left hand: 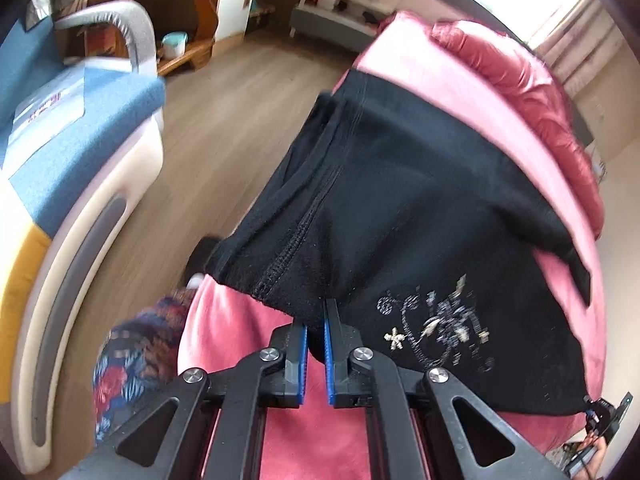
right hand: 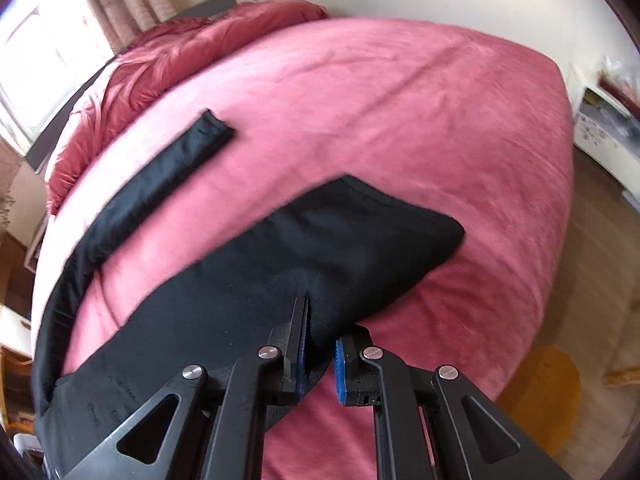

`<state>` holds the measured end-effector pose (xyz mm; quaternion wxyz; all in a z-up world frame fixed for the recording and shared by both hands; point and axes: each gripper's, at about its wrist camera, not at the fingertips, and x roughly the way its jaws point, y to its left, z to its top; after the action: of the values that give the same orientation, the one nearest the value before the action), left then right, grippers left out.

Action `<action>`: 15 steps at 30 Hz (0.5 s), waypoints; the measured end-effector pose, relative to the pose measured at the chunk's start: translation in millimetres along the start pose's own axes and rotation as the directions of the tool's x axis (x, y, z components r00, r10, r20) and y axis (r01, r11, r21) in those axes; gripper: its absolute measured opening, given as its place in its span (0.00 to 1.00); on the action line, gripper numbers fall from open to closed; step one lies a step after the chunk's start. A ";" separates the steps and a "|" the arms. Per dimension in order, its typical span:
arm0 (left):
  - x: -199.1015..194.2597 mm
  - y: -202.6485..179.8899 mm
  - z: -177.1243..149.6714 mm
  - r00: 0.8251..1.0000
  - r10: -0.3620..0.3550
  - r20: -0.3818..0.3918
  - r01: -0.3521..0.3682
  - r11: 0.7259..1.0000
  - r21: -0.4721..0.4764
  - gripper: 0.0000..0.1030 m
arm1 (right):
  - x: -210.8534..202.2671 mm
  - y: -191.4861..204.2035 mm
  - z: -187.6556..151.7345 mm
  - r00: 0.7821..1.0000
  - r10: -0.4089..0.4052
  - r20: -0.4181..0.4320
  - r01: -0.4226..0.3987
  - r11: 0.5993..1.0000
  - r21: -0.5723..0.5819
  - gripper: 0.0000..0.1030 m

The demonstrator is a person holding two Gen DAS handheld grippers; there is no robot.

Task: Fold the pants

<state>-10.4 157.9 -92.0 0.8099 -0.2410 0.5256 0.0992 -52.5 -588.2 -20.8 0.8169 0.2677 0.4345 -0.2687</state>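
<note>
Black pants point(left hand: 400, 200) with a pale flower embroidery point(left hand: 436, 324) lie on a pink bed cover point(left hand: 224, 328). My left gripper point(left hand: 316, 320) is shut on the near edge of the pants beside a stitched seam. In the right wrist view one pant leg point(right hand: 320, 248) lies in front of me and the other leg point(right hand: 160, 176) stretches away to the upper left. My right gripper point(right hand: 320, 328) is shut on a bunched fold of the near leg. The other gripper point(left hand: 608, 412) shows at the pants' lower right corner in the left wrist view.
A bunched red quilt point(left hand: 532, 92) lies along the bed's far side, also in the right wrist view point(right hand: 168, 48). A blue and white sofa point(left hand: 72, 148) stands left of the bed across a wood floor point(left hand: 224, 112). A patterned garment point(left hand: 136, 360) is at the bed's left edge.
</note>
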 end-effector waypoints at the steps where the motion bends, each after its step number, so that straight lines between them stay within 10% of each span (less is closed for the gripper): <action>1: 6.4 0.6 -2.9 1.000 0.013 -0.026 -0.013 1.000 0.007 0.07 | 5.7 -5.2 -3.4 1.000 -0.021 -0.019 0.021 1.000 0.006 0.10; 5: 13.7 0.9 -3.5 0.997 0.054 -0.047 -0.053 0.999 0.013 0.13 | 17.6 -10.2 -12.2 0.997 -0.043 -0.064 0.043 0.999 0.001 0.12; 9: 2.0 6.0 2.2 0.997 0.062 -0.035 -0.062 0.998 -0.001 0.25 | 5.9 -12.6 -8.7 0.995 -0.091 -0.046 0.091 0.996 0.008 0.59; 15: -24.9 8.7 9.8 0.994 0.099 0.045 -0.101 0.994 0.031 0.25 | -29.8 6.7 -9.5 0.995 -0.089 0.033 0.091 0.995 -0.050 0.59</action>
<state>-16.8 172.6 -68.9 0.8191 -0.1985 0.5207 0.1360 -67.6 -570.9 1.4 0.8173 0.2224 0.4402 -0.2979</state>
